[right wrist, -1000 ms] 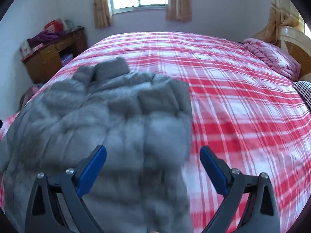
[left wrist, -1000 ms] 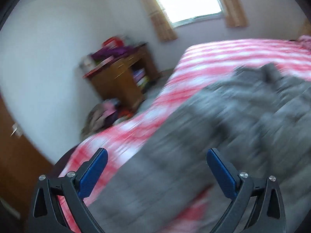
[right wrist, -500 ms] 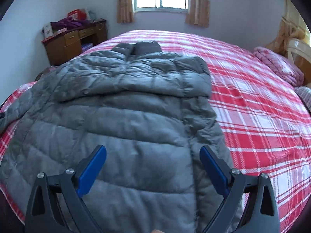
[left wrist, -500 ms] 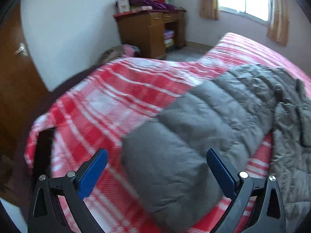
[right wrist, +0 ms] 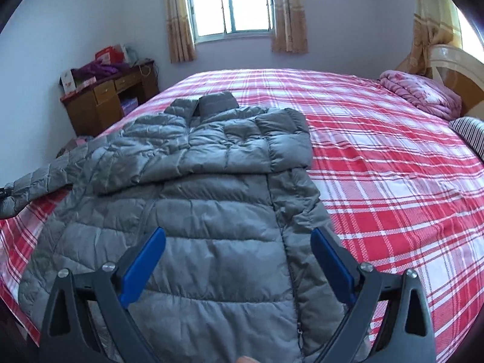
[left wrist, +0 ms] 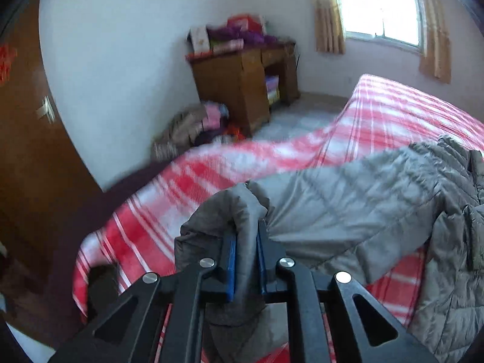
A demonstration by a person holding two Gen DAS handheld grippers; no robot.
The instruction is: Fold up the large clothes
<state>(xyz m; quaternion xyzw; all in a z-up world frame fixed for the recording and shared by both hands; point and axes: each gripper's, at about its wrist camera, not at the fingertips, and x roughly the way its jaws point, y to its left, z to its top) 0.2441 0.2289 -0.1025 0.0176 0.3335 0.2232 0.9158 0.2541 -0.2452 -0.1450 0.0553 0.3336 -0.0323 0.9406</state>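
Jacket: grey quilted puffer jacket (right wrist: pixel 211 211), spread front-up on the bed near its foot-side edge, collar pointing toward the window; one sleeve already laid across the chest, judged a first fold.
Free sleeve: grey quilted sleeve (left wrist: pixel 348 205), stretched out toward the bed's left corner, cuff lifted clear of the cover.
Left tongs: left tongs (left wrist: pixel 245 260), closed tight on the bunched cuff, fabric pinched between the blue pads; gripped at the cuff probably so the whole sleeve can be swung over the body in one pass.
Right tongs: right tongs (right wrist: pixel 237 257), spread wide, holding nothing, hovering above the lower front panel beside the zip; likely placed to pin or smooth the body while the sleeve travels.
Bed: red-and-white plaid bed cover (right wrist: pixel 393 181), broad flat support, bare to the right of the jacket, leaving room for folding.
Beyond: brown wooden desk (right wrist: pixel 103 103) against the far-left wall; pink folded quilt (right wrist: pixel 423 93) at the head end, well apart from the jacket.
Risk: slippery shell, puffed filling; fold may spring back unless pressed down.
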